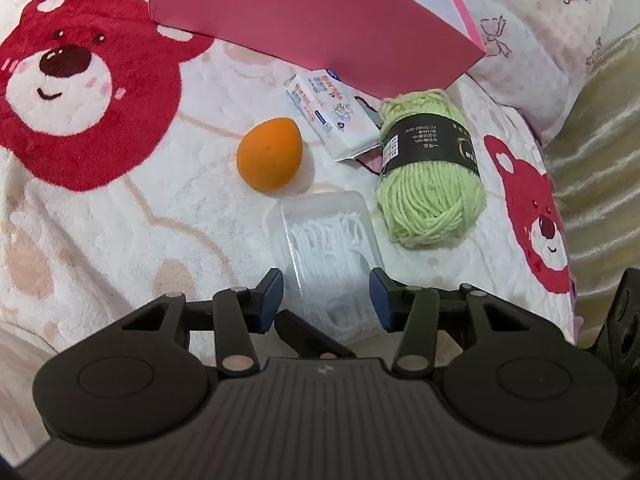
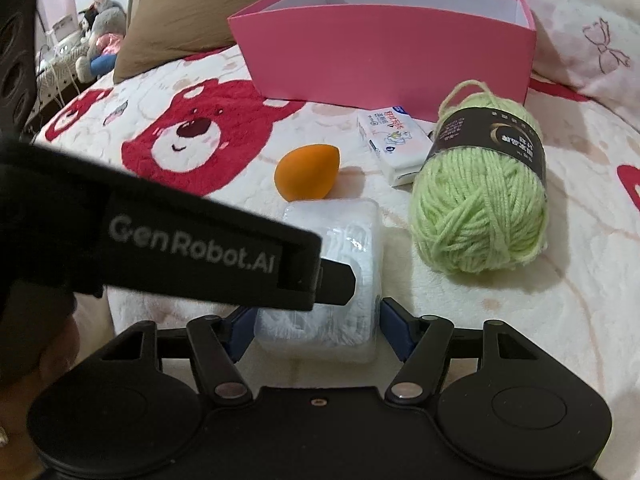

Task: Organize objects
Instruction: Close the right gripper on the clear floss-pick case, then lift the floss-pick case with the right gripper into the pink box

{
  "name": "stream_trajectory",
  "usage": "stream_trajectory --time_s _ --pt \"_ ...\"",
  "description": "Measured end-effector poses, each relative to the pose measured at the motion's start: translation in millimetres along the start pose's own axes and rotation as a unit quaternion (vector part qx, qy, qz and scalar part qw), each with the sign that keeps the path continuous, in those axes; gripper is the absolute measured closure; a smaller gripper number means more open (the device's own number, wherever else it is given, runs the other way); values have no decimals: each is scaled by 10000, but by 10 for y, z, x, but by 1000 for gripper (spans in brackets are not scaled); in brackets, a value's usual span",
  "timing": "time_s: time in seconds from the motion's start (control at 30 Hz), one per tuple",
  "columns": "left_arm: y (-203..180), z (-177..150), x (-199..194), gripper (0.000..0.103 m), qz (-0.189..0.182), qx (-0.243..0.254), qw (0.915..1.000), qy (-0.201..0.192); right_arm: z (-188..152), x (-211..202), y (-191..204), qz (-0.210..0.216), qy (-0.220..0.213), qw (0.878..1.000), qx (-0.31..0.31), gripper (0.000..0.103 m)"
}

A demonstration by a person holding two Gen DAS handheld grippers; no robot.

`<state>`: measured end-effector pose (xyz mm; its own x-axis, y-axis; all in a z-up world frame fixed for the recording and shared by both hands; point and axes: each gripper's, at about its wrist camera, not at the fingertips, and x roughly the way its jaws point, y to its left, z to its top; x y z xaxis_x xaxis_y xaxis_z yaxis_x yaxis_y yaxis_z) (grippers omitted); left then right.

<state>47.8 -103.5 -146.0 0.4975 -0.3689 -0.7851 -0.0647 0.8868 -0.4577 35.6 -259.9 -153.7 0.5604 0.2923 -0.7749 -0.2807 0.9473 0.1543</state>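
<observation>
A: Where is the floss box (image 1: 326, 256)?
B: Low centre, on the bed (image 1: 120, 208). Both claws, left (image 1: 326, 294) and right (image 2: 316, 324), pinch its near end.
A: The risk?
B: I think the smooth plastic may slip out before the pink box (image 2: 384, 48).

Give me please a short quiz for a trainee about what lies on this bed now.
1. True or false: the green yarn is already inside the pink box.
2. Which item sits between the jaws of the right gripper? A: orange sponge. B: clear box of floss picks. C: tissue pack.
3. Fill in: ___ loose items lie on the blanket outside the pink box.

Key: 1 false, it lies in front of the box; 2 B; 3 four.
</observation>
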Motion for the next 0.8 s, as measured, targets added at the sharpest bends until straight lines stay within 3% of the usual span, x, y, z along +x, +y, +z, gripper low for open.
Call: stream_trajectory --time_s 0.17,0.27,0.47,0.8 --pt "28 -21 35 50 -105 -73 9998 171 -26 17 77 -194 136 9995 -226 33" --pt "22 -52 5 53 -154 -88 9997 149 -38 -1 138 -333 202 9985 -382 35" --pt "-30 -83 -154 58 -64 34 10000 -26 -13 -86 91 -130 125 9998 -92 35" --pt "-52 -102 -401 59 -17 51 10000 -72 61 -231 144 133 235 9996 92 35"
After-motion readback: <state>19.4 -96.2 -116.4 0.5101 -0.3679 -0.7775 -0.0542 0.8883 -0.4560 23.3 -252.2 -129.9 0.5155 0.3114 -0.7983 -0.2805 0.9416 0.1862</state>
